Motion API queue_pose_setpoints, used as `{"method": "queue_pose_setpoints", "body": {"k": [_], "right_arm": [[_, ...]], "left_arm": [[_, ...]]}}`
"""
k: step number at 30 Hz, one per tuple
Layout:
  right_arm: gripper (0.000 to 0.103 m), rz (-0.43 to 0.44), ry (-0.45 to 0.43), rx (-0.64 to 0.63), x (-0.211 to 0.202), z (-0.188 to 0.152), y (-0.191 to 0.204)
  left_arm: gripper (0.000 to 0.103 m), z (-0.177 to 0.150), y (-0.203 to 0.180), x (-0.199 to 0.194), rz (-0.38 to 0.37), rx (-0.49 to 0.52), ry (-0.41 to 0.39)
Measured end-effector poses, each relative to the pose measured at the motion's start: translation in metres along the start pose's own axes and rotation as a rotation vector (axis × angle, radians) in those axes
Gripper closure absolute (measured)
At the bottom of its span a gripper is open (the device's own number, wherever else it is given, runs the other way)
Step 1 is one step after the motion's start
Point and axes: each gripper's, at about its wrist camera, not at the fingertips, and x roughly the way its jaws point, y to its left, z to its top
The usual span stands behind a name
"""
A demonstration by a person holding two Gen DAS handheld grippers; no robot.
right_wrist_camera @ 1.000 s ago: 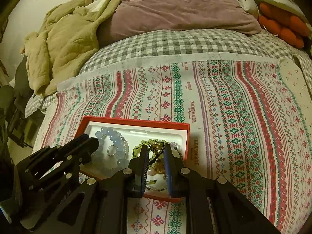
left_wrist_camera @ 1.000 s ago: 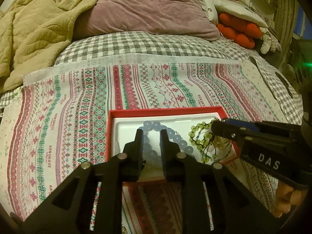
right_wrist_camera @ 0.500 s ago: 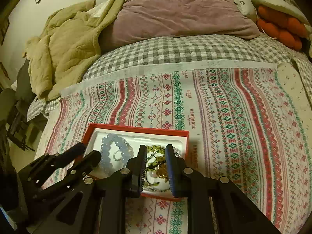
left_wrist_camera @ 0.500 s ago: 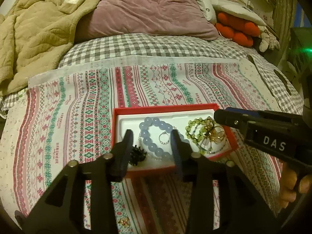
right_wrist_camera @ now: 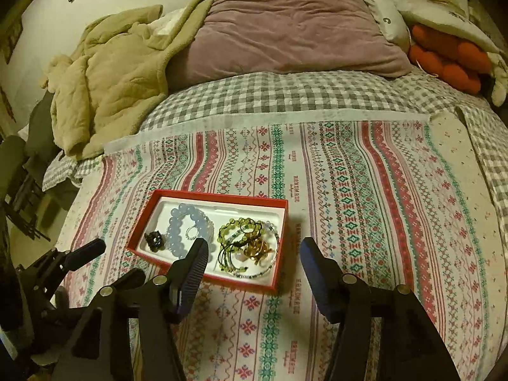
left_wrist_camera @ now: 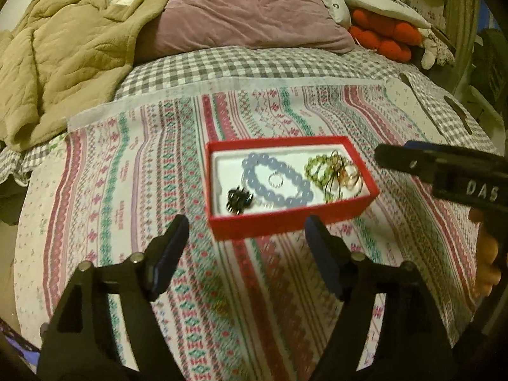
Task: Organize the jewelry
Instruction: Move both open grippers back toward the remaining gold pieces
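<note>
A red jewelry box (left_wrist_camera: 287, 219) (right_wrist_camera: 206, 277) with a white liner lies on the patterned cloth. It holds a pale blue bead bracelet (left_wrist_camera: 276, 181) (right_wrist_camera: 177, 231), a small silver ring (left_wrist_camera: 275, 180) (right_wrist_camera: 191, 232), a black piece (left_wrist_camera: 238, 201) (right_wrist_camera: 154, 240), green bead bracelets (left_wrist_camera: 317, 171) (right_wrist_camera: 236, 231) and gold pieces (left_wrist_camera: 344, 174) (right_wrist_camera: 257, 249). My left gripper (left_wrist_camera: 246, 238) is open and empty, held just in front of the box. My right gripper (right_wrist_camera: 254, 258) is open and empty, over the box's near right corner; it also shows in the left wrist view (left_wrist_camera: 444, 171).
The striped patterned cloth (right_wrist_camera: 365, 209) covers a checked bedspread (right_wrist_camera: 285, 92). A purple duvet (right_wrist_camera: 292, 28), a tan blanket (right_wrist_camera: 111, 73) and orange cushions (right_wrist_camera: 451, 60) lie at the back. A small gold item (left_wrist_camera: 222, 306) lies blurred on the cloth near me.
Both grippers opened wide and drew back from the box. The black piece now lies in the box where my left gripper was; the gold pieces lie beside the green beads.
</note>
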Motion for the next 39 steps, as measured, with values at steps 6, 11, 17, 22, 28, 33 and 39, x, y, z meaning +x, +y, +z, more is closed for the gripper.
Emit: {"method": "queue_pose_setpoints", "body": {"k": [6,11,17,22,28,33,39], "right_arm": [[0.026,-0.017,0.004,-0.019,-0.011,-0.01,0.002],[0.02,-0.031,0.026,-0.016,-0.017,-0.02,0.001],[0.018,-0.057,0.078,-0.01,-0.018,-0.034,-0.002],[0.018,-0.068,0.116,-0.002,-0.017,-0.048,-0.002],[0.018,-0.082,0.156,-0.007,-0.011,-0.066,-0.002],[0.018,-0.094,0.181,-0.015,-0.004,-0.08,-0.001],[0.018,-0.089,0.208,-0.05,0.007,-0.091,0.008]], "left_arm": [[0.019,-0.015,0.01,-0.003,0.023,-0.008,0.084],[0.017,-0.027,0.029,-0.009,0.019,-0.054,0.132],[0.017,-0.04,0.05,-0.016,0.007,-0.101,0.158],[0.017,-0.056,0.059,-0.016,0.008,-0.109,0.187],[0.017,-0.079,0.064,-0.01,-0.005,-0.097,0.224],[0.019,-0.09,0.062,-0.005,-0.03,-0.079,0.227],[0.039,-0.09,0.052,0.006,-0.079,-0.05,0.235]]}}
